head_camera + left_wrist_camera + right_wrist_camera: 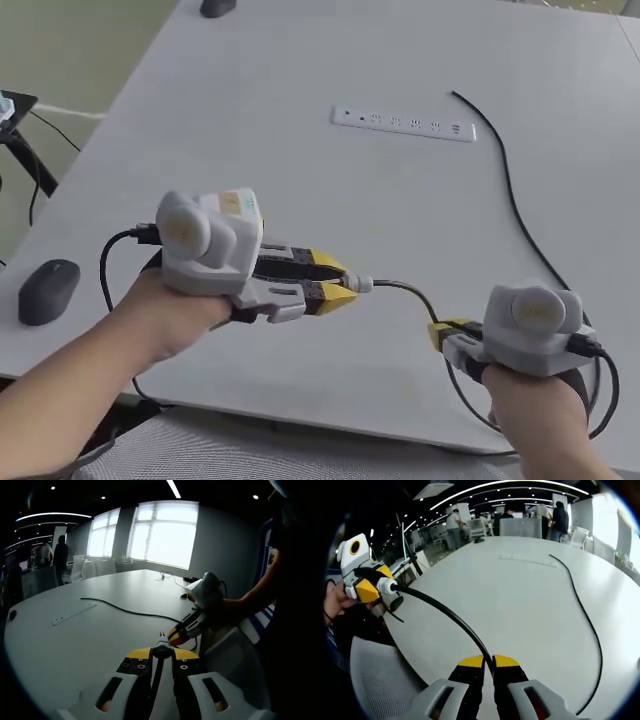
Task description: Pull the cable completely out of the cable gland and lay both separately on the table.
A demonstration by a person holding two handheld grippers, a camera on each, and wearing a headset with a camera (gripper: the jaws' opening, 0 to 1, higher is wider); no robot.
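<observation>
1. A big white table (pixel 300 170) spreads out in front of the person, who holds both grippers above its near edge.
2. The left gripper (pixel 348 284) points across toward the right one. Its yellow-tipped jaws are pressed together on the cable gland (pixel 362 285).
3. The right gripper (pixel 441 335) sits lower and nearer the person. In the right gripper view its jaws pinch the cable (pixel 454 620) just at their tips.
4. A white power strip (pixel 403 123) lies flat farther back on the table, well apart from both grippers.
5. A long black cord (pixel 512 190) trails across the table's right side.
6. A dark mouse (pixel 47 290) rests near the left edge.
7. The cable runs in a short slack curve from the gland's end to the right gripper's tips, off the table surface.
8. The gland, small and pale, pokes out beyond the left gripper's tips, with the cable still in it.
</observation>
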